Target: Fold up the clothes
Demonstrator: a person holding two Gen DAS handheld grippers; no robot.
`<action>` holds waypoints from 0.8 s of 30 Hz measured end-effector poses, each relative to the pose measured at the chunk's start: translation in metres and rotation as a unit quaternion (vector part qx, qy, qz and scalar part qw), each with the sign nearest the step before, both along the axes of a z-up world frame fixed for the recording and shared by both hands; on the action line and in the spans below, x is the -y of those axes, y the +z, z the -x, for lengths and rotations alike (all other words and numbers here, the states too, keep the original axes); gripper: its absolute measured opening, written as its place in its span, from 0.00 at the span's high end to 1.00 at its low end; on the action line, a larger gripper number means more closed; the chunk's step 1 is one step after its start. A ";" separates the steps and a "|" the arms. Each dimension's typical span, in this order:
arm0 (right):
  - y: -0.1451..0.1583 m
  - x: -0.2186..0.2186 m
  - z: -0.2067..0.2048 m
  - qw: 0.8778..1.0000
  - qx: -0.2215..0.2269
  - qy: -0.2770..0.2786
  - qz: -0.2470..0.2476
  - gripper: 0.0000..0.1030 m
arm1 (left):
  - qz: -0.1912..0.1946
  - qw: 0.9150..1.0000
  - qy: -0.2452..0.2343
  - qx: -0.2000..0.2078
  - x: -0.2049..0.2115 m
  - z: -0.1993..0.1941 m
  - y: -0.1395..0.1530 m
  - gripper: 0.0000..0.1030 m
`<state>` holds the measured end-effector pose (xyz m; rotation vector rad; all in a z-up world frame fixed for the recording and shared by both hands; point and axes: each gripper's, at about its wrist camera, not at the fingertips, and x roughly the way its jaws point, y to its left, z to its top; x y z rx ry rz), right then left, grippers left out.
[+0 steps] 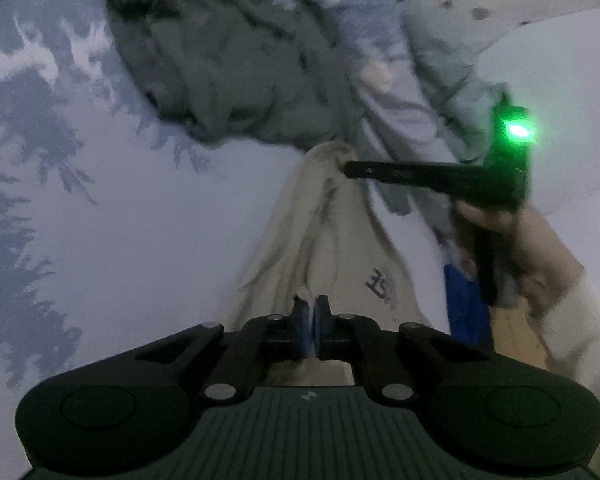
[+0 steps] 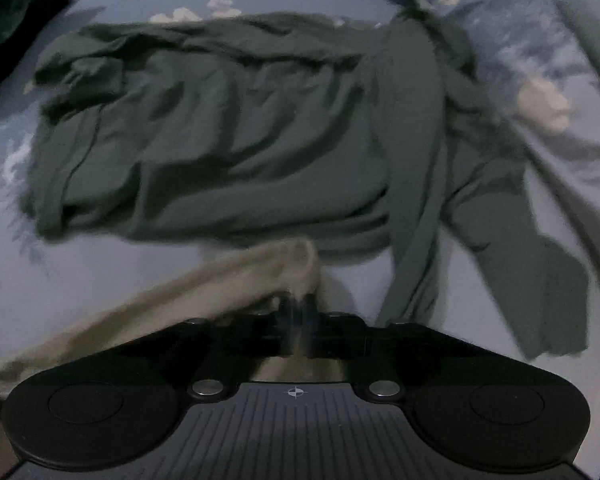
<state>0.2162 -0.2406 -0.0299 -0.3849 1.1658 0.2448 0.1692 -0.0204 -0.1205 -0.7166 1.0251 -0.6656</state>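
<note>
Two garments in the left wrist view, neither folded. Left gripper (image 1: 311, 312) pinched on the near edge of the beige garment (image 1: 332, 240), blue pads (image 1: 300, 320) pressed together on the cloth. Right gripper (image 1: 350, 169) clamped on its far bunched corner, held by a hand (image 1: 516, 248). Grey-green shirt (image 1: 228, 76) crumpled beyond, toward the far edge of the bed sheet (image 1: 140, 248). Dim light, pale blue sheet with darker leafy print.

From the right wrist: right gripper nipping beige cloth, jaws together. Grey-green shirt rumpled, one sleeve (image 2: 540, 264) trailing right. Judged barely started; both folds left.
</note>
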 end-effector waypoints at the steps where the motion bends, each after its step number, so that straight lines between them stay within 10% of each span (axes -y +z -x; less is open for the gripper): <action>1: 0.002 -0.002 -0.002 1.000 0.005 0.000 -0.007 0.95 | -0.009 1.000 0.010 0.002 -0.004 0.004 0.001 0.94; 6: -0.011 -0.014 -0.011 1.000 -0.017 -0.002 -0.014 0.93 | -0.029 0.999 0.012 -0.038 -0.014 0.005 -0.013 0.77; 10: 0.010 -0.009 -0.010 0.999 0.004 -0.033 -0.035 0.51 | -0.029 0.999 0.028 -0.026 -0.041 0.016 0.003 0.34; 12: 0.027 -0.004 -0.005 0.998 0.021 -0.037 -0.052 0.42 | -0.038 0.999 0.035 -0.011 -0.054 0.021 0.010 0.29; 22: 0.039 0.027 0.013 0.992 -0.009 -0.078 -0.102 0.41 | -0.055 0.984 -0.169 0.013 -0.006 -0.039 -0.004 0.28; 24: 0.038 0.037 0.015 0.989 -0.013 -0.095 -0.114 0.40 | -0.060 0.978 -0.197 0.009 0.005 -0.048 -0.005 0.45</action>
